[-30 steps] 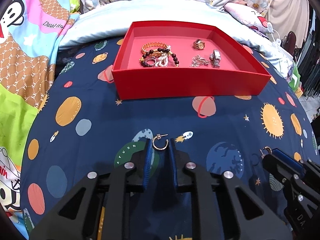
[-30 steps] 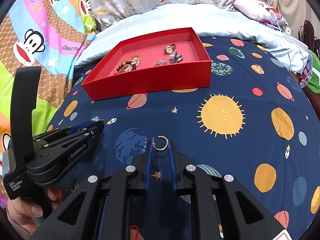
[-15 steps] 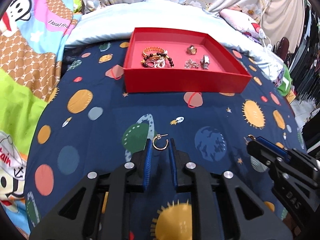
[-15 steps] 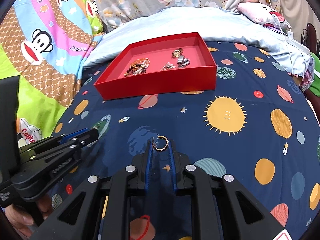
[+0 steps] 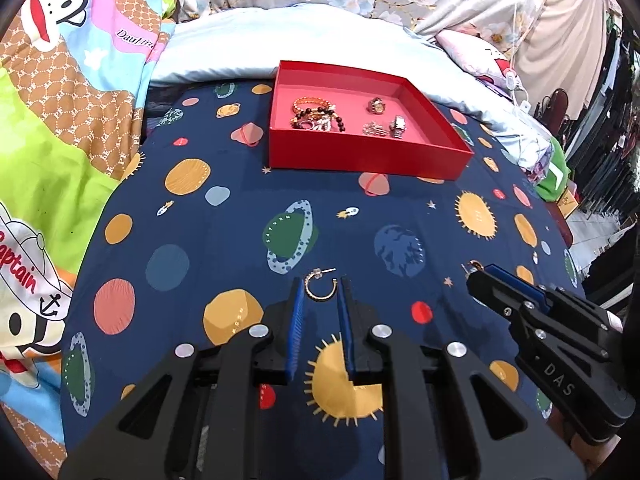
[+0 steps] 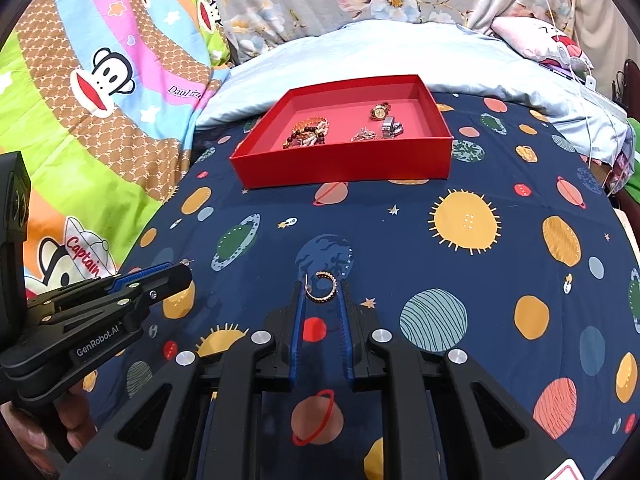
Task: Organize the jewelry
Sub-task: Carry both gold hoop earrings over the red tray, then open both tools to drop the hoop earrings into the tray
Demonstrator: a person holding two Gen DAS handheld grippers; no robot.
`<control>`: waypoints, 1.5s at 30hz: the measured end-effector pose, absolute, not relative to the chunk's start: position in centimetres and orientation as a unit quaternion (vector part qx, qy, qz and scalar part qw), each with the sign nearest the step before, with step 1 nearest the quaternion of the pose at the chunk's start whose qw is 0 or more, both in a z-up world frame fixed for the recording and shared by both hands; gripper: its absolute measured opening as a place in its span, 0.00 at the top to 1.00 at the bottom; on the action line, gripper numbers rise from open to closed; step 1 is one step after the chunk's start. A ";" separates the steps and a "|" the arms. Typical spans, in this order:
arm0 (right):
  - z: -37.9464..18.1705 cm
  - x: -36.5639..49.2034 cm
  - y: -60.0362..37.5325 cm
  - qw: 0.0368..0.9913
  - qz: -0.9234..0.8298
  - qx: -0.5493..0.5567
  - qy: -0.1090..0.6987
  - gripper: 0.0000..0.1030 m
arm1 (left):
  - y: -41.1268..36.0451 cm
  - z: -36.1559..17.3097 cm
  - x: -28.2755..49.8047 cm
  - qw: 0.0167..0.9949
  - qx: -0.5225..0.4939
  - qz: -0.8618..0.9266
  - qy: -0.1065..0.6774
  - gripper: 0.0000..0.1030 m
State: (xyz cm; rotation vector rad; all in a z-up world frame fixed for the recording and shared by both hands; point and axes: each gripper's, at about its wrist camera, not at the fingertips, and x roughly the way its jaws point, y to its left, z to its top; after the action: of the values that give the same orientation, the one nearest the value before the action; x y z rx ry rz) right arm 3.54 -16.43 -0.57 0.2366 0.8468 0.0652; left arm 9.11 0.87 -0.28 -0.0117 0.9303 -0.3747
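Observation:
My left gripper (image 5: 319,286) is shut on a gold hoop earring (image 5: 320,290), held above the planet-print bedspread. My right gripper (image 6: 321,286) is shut on a second gold hoop earring (image 6: 322,287). The right gripper also shows at the right of the left wrist view (image 5: 476,274), and the left gripper at the left of the right wrist view (image 6: 180,270). A red tray (image 5: 360,156) sits further back on the bed and holds beaded bracelets (image 5: 314,114), a watch (image 5: 377,106) and silver pieces (image 5: 384,128). The tray also shows in the right wrist view (image 6: 340,164).
A pale blue pillow (image 5: 280,40) lies behind the tray. A cartoon monkey blanket (image 6: 100,80) rises on the left. The bed's edge drops off at the right (image 5: 560,216), with clutter beyond it.
Both grippers have drawn back and up from the tray with their earrings; the tray looks smaller and farther. Both grips are unchanged.

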 end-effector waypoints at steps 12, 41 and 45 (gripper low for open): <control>3.1 3.8 -17.0 0.922 0.033 0.106 0.371 0.86 | 0.0 3.5 9.6 0.892 -0.015 -0.192 0.408 0.84; 5.9 25.7 -24.3 0.937 0.026 0.099 0.333 0.86 | -9.7 5.5 30.7 0.920 0.033 -0.160 0.357 0.84; 4.8 27.4 -24.5 0.935 0.022 0.097 0.341 0.86 | -10.3 4.3 32.3 0.917 0.038 -0.154 0.365 0.84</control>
State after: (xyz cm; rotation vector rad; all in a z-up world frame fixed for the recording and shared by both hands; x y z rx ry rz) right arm 27.38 -24.55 4.80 0.1982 0.6972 0.0446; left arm 32.35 -10.28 4.32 0.0782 0.7508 -0.3165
